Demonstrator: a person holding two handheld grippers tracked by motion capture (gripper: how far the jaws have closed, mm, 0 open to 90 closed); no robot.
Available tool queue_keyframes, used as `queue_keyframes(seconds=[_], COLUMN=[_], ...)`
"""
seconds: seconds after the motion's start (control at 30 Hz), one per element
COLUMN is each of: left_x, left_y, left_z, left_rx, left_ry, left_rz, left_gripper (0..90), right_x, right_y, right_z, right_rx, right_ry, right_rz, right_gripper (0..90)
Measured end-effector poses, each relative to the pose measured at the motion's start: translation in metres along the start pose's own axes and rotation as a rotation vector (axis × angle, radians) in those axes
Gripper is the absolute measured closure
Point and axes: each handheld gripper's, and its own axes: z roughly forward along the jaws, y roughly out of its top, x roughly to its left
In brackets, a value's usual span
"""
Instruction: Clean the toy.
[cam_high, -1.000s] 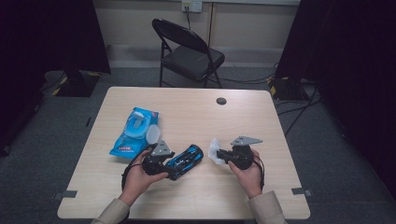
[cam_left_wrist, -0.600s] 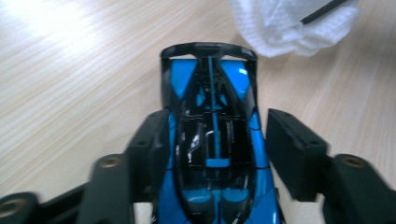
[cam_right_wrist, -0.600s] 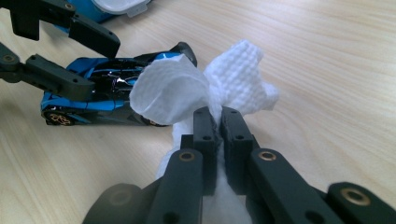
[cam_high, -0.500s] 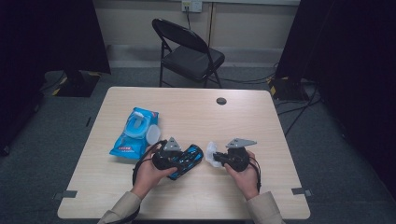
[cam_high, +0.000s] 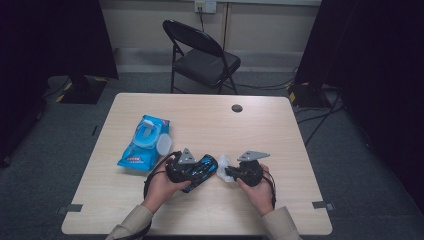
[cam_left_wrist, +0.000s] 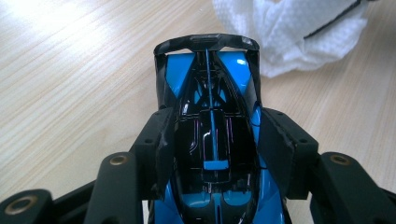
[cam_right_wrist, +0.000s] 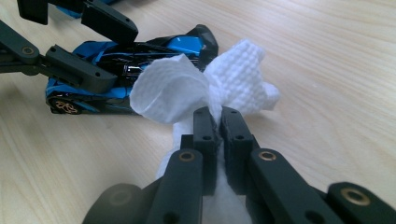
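the toy car (cam_left_wrist: 212, 140), glossy black with bright blue panels, a thin blue centre stripe and a dark rear wing, is clamped across its body between the pads of the left gripper (cam_left_wrist: 212, 140); the jaws have just been closing onto its flanks, with the car between them. in the right gripper view a gold-spoked wheel is seen low on the car's side, and the car rests on the wooden table (cam_high: 280, 130). the white wipe (cam_right_wrist: 205, 86), crumpled and dimpled, is pinched in the tightly clenched right gripper (cam_right_wrist: 217, 116), its folds fanned out above the fingertips. both grippers are held low and nearly level over the near middle of the table, pointed at each other, each wrapped by a hand (cam_high: 160, 187) from below. the wipe is seen just beside the car's winged end. further left, a blue wipes packet (cam_high: 145, 142) lies flat with its lid open.
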Motion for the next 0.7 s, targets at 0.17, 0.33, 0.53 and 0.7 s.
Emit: queue_keyframes(seconds=[0.17,0.33,0.53,0.7], left_x=[0.0,0.001,0.0,0.001], left_y=[-0.001,-0.002,-0.002,-0.001], left_z=[-0.001,0.0,-0.001,-0.001], left_rx=[-0.006,-0.015,-0.008,-0.005], left_ry=[-0.001,-0.002,-0.002,-0.002], left_rz=[-0.006,-0.01,-0.01,-0.011], left_gripper=[47.0,47.0,47.1,47.1], right_x=[0.007,0.017,0.025,0.026], right_y=[-0.002,-0.004,-0.003,-0.004], right_z=[0.01,0.021,0.027,0.029], right_rx=[0.02,0.045,0.055,0.051], right_ry=[0.01,0.028,0.04,0.054], right_rz=[-0.003,-0.017,-0.031,-0.017], right_gripper=[86.4,86.4,86.4,86.5])
